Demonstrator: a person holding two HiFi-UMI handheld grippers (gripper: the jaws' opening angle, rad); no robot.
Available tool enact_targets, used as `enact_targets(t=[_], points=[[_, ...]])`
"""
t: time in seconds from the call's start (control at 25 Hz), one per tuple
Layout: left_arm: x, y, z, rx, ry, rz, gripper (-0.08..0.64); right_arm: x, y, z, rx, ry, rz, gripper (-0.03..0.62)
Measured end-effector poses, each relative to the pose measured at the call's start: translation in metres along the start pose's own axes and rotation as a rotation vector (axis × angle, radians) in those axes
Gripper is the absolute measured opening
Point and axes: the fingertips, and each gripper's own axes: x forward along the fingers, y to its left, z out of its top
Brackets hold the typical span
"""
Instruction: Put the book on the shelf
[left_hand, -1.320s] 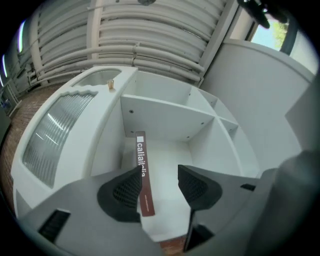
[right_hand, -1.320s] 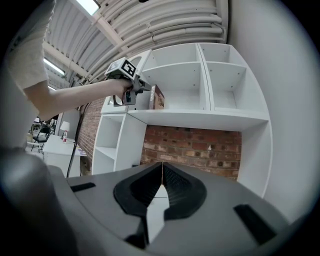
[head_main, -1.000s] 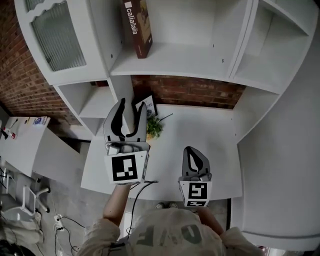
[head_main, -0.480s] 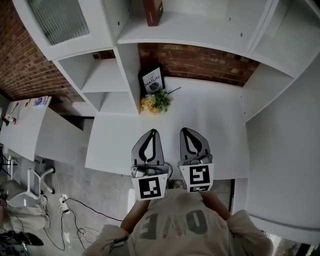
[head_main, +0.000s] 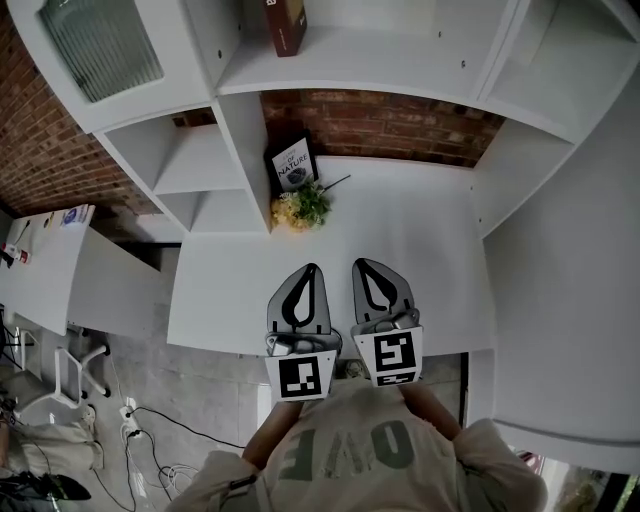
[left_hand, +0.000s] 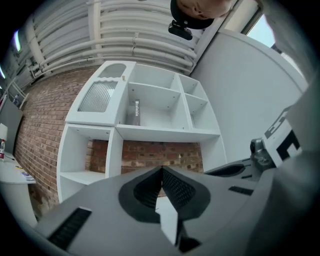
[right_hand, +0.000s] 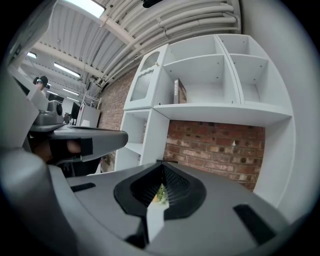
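There, upright on the shelf (head_main: 380, 62): maroon book (head_main: 287, 22), white-lettered spine; left gripper (head_main: 312, 269), right gripper (head_main: 361, 264) clenched empty.

Since a second ago: left hand-held gripper (head_main: 311, 270) pulled back from the shelf upright (head_main: 245, 150), now low over the tabletop's (head_main: 430, 250) near edge, just left of the right hand-held gripper (head_main: 362, 265). Jaws went from wide apart to closed, nothing between.

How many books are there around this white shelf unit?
2. A dark red book stands on the upper shelf; a dark-covered book stands on the white desk behind the small plant. Others may be hidden in compartments out of view.
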Motion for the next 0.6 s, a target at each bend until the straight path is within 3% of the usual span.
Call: enact_targets(t=[0.6], points=[[0.001,-0.001,-0.024,0.005,0.081,0.007,0.014,-0.009,-0.012,-0.003,0.003,0.008,-0.035,0.015]])
